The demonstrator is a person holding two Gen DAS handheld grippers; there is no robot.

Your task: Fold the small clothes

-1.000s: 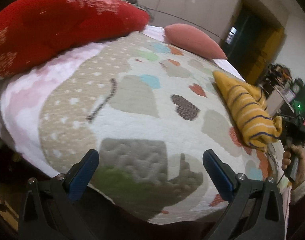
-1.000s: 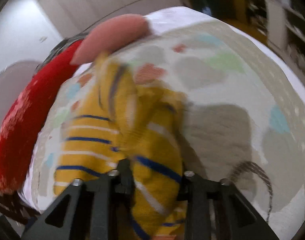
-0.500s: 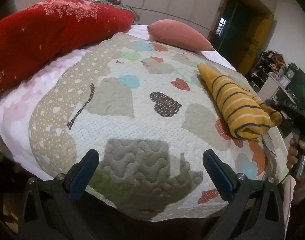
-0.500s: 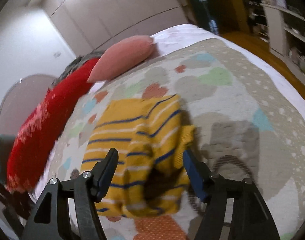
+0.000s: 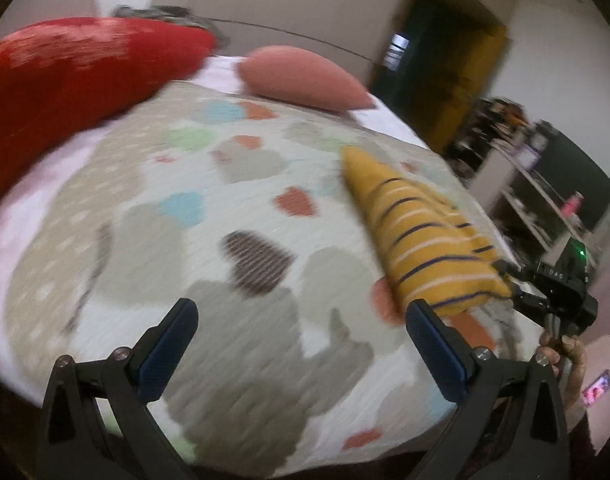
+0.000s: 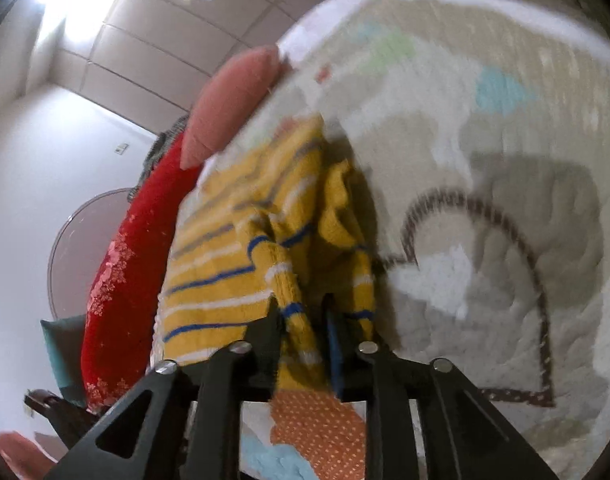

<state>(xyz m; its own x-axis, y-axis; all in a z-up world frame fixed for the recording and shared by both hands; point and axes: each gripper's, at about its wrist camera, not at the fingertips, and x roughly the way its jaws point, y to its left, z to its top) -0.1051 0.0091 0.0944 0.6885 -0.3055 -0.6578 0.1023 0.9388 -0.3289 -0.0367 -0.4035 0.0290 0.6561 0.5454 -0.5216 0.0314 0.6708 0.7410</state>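
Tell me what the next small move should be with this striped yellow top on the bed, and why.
Probably finish the pinch: the right gripper is closing with an edge of the yellow top between its jaws. The left gripper hangs open over the quilt, so it can't help yet.

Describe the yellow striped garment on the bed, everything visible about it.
The yellow striped garment is a small knit piece, mustard yellow with thin blue and white stripes. It lies bunched and partly folded on the heart-patterned quilt, near its right edge in the left wrist view. The right gripper has a bunched fold of its near edge between its closing jaws. The left gripper stands open, clear of it.
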